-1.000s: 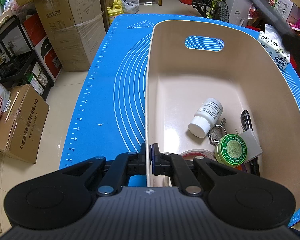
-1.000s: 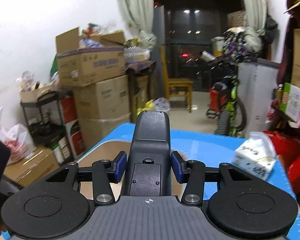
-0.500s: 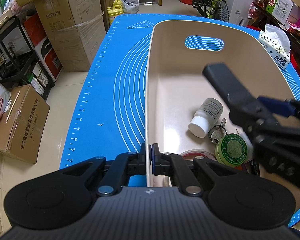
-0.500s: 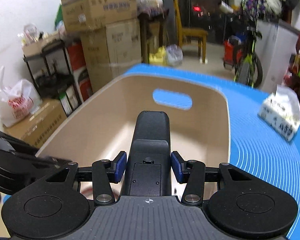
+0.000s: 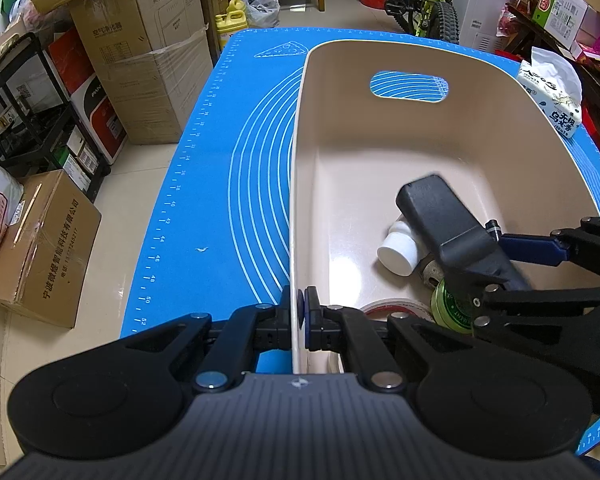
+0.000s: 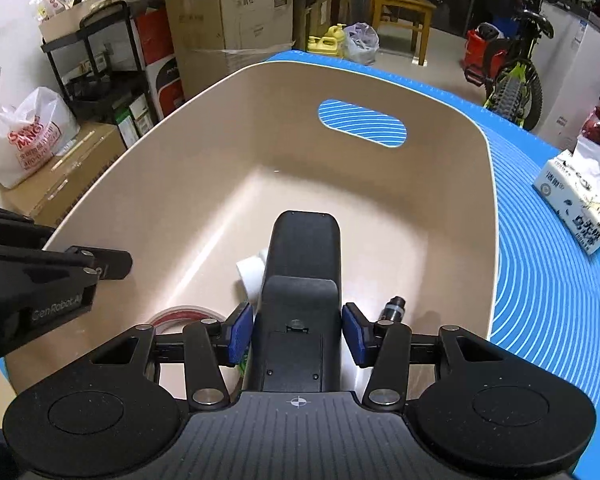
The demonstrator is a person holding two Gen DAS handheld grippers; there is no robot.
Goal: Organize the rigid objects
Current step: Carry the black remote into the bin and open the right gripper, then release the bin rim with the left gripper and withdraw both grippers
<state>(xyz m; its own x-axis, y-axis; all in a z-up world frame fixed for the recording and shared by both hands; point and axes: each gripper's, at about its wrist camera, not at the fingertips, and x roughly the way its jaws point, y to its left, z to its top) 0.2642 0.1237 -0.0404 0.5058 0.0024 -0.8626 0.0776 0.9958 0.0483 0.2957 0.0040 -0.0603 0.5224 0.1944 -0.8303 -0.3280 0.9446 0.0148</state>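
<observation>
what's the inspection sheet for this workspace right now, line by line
surface: blue mat with white curved markings, under the bin.
job's things: beige bin holds a white bottle, green tin, tape roll and a dark marker; black remote is over them.
clutter: tissue pack on the mat beside the bin.
grippers: left claw shut on the bin's near wall; right claw, pads beside the remote, contact unclear.
cables: nothing seen.
surroundings: cardboard boxes, black shelf rack, wooden chair, bicycle.
</observation>
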